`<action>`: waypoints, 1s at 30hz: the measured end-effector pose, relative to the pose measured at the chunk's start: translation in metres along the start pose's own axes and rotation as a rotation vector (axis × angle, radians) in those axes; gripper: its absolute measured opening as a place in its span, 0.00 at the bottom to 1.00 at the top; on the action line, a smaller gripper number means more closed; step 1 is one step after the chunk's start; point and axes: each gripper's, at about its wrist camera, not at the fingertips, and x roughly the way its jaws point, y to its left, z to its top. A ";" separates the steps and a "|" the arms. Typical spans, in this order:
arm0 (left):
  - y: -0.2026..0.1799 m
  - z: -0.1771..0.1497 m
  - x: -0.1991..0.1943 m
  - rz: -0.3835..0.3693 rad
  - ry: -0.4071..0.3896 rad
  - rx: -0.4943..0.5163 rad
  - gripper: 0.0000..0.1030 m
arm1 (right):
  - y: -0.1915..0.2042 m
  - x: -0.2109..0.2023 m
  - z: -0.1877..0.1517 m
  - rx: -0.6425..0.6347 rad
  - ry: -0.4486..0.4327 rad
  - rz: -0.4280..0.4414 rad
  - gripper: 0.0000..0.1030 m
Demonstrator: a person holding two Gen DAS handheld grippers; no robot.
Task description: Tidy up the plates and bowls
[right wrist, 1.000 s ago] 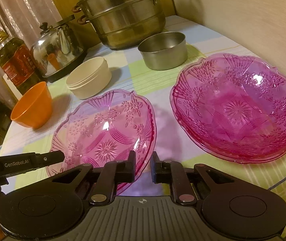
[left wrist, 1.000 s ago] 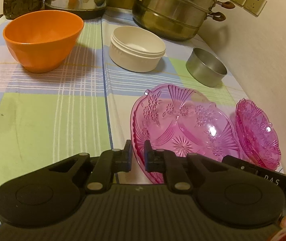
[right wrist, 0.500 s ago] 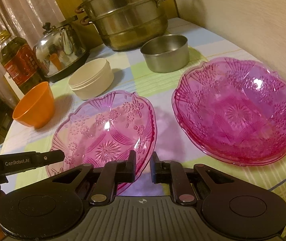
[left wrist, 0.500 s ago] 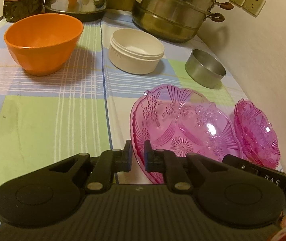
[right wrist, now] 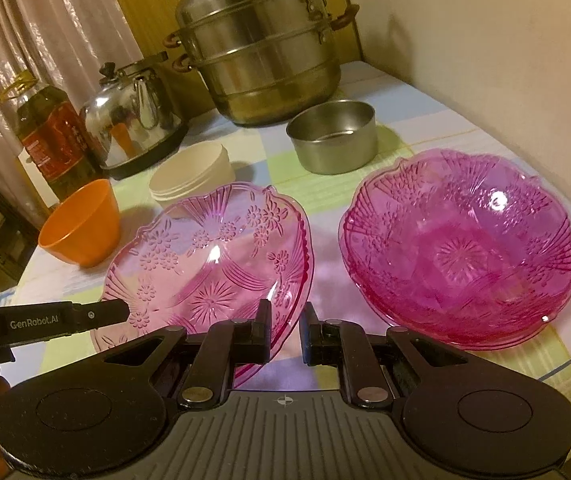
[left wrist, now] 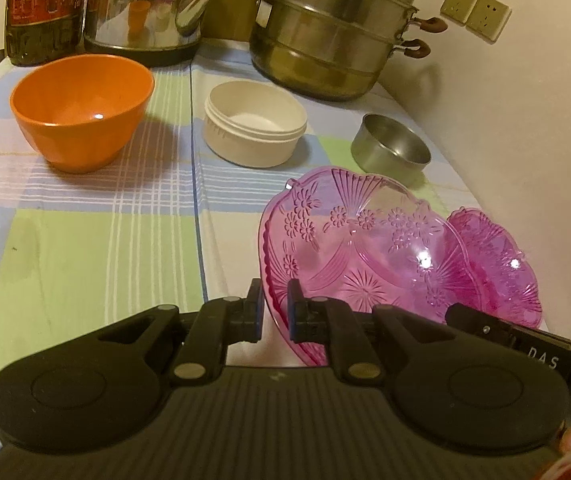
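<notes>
A pale pink glass plate point(left wrist: 361, 252) is held tilted above the checked cloth. My left gripper point(left wrist: 274, 308) is shut on its near left rim. My right gripper point(right wrist: 285, 330) is shut on its right rim; the plate also shows in the right wrist view point(right wrist: 213, 256). A stack of darker pink glass plates point(right wrist: 461, 248) rests on the cloth to the right, also in the left wrist view point(left wrist: 497, 268). An orange bowl point(left wrist: 81, 108), a white bowl point(left wrist: 255, 128) and a small steel bowl point(left wrist: 391, 154) stand farther back.
A large steel steamer pot point(left wrist: 333, 28), a kettle point(left wrist: 141, 4) and an oil bottle point(left wrist: 43, 8) line the back of the table. The wall point(left wrist: 505, 120) with sockets runs along the right side. Checked cloth point(left wrist: 85, 248) lies bare at the left front.
Both grippers have lifted the pale pink plate a little and tilted it more, with the views rising slightly. The other dishes have not moved.
</notes>
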 end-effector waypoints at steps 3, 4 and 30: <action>-0.007 0.002 -0.007 -0.004 -0.016 0.013 0.10 | 0.000 -0.010 0.001 -0.010 -0.016 -0.001 0.14; -0.011 0.001 -0.009 -0.006 -0.022 0.022 0.10 | -0.001 -0.013 0.002 -0.009 -0.020 -0.002 0.14; -0.139 0.004 0.013 -0.158 -0.032 0.221 0.10 | -0.089 -0.087 0.013 0.095 -0.122 -0.170 0.14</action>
